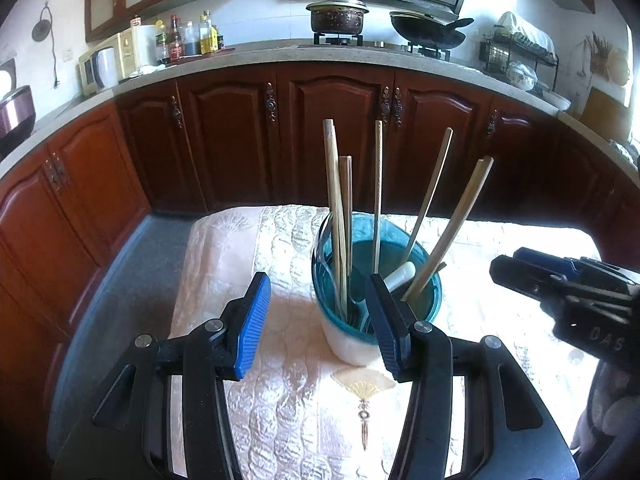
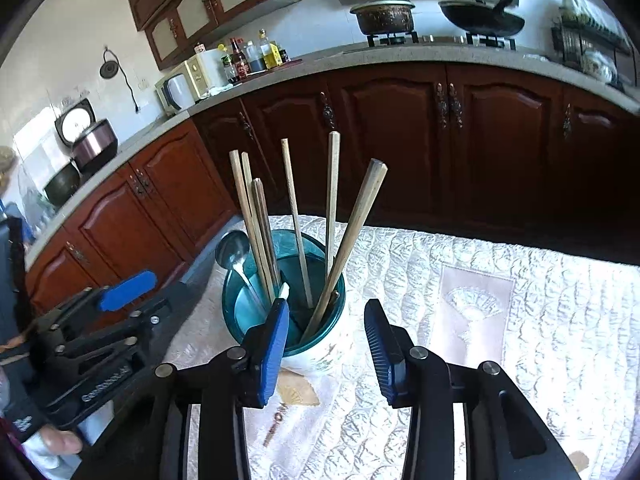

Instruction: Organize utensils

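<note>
A white cup with a teal rim (image 1: 352,344) stands on the quilted cloth and holds several wooden chopsticks (image 1: 336,200), a white-handled utensil (image 1: 400,274) and metal cutlery. My left gripper (image 1: 316,324) is open and empty, just in front of the cup. In the right wrist view the cup (image 2: 320,356) holds the chopsticks (image 2: 352,232) and a metal spoon (image 2: 234,252). My right gripper (image 2: 326,344) is open and empty, close before the cup. Each gripper also shows in the other's view, the right one (image 1: 560,292) and the left one (image 2: 100,320).
The pale quilted cloth (image 1: 288,400) covers the small table; grey floor (image 1: 120,280) lies to its left. Dark wooden cabinets (image 1: 332,136) and a counter with a pot (image 1: 338,16), wok and bottles run behind.
</note>
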Tool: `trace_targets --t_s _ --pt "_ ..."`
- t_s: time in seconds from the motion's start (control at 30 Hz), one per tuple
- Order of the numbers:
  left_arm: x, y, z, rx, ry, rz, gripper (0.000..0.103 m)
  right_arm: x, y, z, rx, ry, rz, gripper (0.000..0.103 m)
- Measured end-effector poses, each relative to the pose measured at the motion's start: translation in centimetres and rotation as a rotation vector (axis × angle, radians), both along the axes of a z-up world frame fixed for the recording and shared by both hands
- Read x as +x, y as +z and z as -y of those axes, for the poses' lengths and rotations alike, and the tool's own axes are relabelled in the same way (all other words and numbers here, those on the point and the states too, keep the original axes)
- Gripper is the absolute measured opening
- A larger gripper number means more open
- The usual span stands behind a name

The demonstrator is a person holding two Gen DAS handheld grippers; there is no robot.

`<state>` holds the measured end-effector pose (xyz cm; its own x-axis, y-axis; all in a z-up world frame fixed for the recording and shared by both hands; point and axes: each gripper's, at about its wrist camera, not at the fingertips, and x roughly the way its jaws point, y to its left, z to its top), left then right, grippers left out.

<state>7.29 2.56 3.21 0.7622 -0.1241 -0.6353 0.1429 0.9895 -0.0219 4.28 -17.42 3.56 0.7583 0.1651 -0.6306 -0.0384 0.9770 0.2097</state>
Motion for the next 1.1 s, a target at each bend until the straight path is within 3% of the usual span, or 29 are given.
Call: trace_targets --t_s 0.27,1.1 --pt "-1.8 0.3 -0.1 0.002 0.007 0.013 0.049 -0.7 -0.2 -1.2 -0.019 0.008 0.009 0.042" --pt "-3.3 1.3 -0.4 0.041 0.057 0.06 0.049 -1.8 0.1 -3.1 -0.059 0.012 0.033 0.043"
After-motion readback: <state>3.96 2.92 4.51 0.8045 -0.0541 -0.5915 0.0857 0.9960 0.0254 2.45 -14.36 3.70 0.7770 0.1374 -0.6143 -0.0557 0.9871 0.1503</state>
